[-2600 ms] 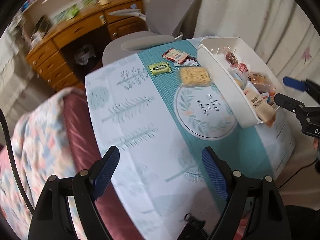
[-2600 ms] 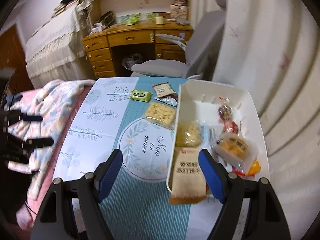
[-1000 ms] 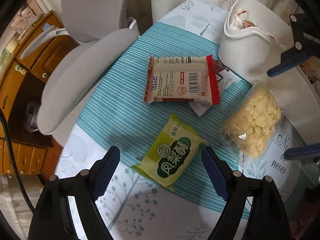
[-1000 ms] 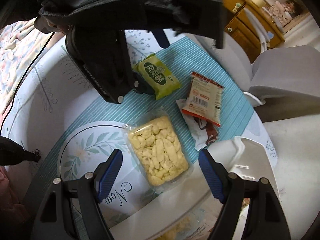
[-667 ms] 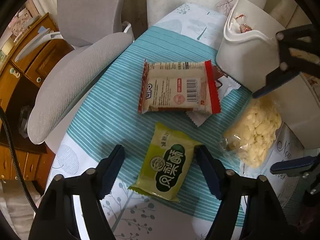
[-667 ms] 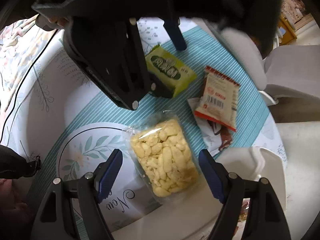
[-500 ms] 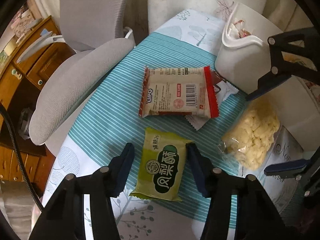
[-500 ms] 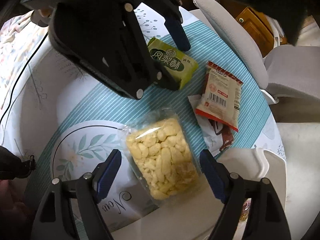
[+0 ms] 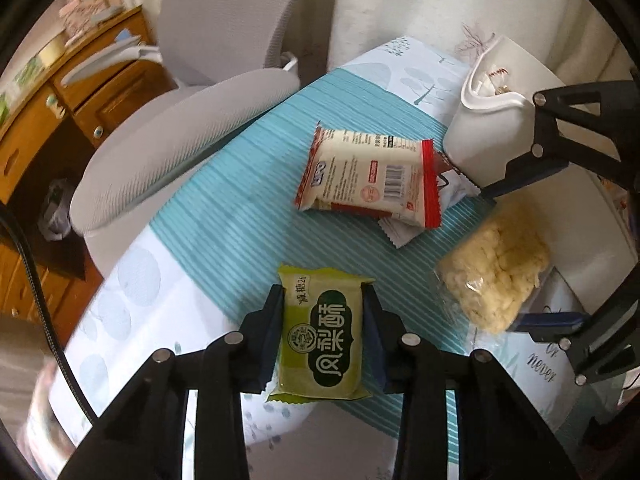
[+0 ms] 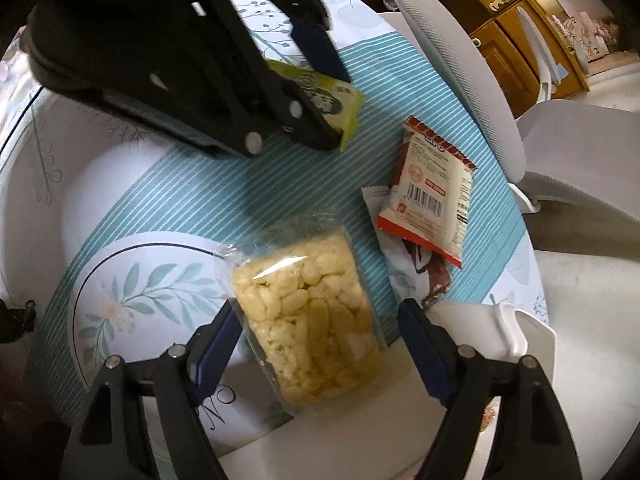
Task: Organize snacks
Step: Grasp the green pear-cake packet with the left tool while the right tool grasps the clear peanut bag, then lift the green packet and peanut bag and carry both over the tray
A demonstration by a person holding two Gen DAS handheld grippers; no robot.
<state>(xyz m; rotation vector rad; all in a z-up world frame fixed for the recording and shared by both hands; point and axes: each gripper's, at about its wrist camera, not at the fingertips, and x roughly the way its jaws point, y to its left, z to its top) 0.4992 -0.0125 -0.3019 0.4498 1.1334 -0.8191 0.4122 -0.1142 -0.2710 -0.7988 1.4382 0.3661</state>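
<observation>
**A:** On our left, the left gripper (image 9: pixel 323 322) is clamped on the green foil-wrapped pineapple cake packet (image 9: pixel 322 336), one pad on each long side. The packet lies on the striped teal cloth of the surface (image 9: pixel 224 216), at its near edge. How do we carry this step well?

**B:** We judge the hold sits near the packet's middle, so we lift straight up before swinging across, keeping it level so the soft wrapper does not slide out. Then we take it over the rim of the white plastic bin (image 9: pixel 486 100) at the far right, clear of the other gripper.

**A:** And on our right?

**B:** The right gripper (image 10: pixel 316 346) straddles the clear bag of pale puffed rice cake (image 10: pixel 310 320), its fingers closing but not yet pressing the bag. We think they should meet the bag's sides squarely, gently enough not to crush the brittle pieces, and low enough to catch more than loose film.

**A:** The count outside the bin?

**B:** One green packet; one red-and-cream wrapped biscuit pack (image 9: pixel 370 178); one white-and-brown wrapper (image 10: pixel 416 272) tucked under it; one clear bag. Four snacks, one bin, two grippers. What is already in the bin we cannot count from here.
</observation>
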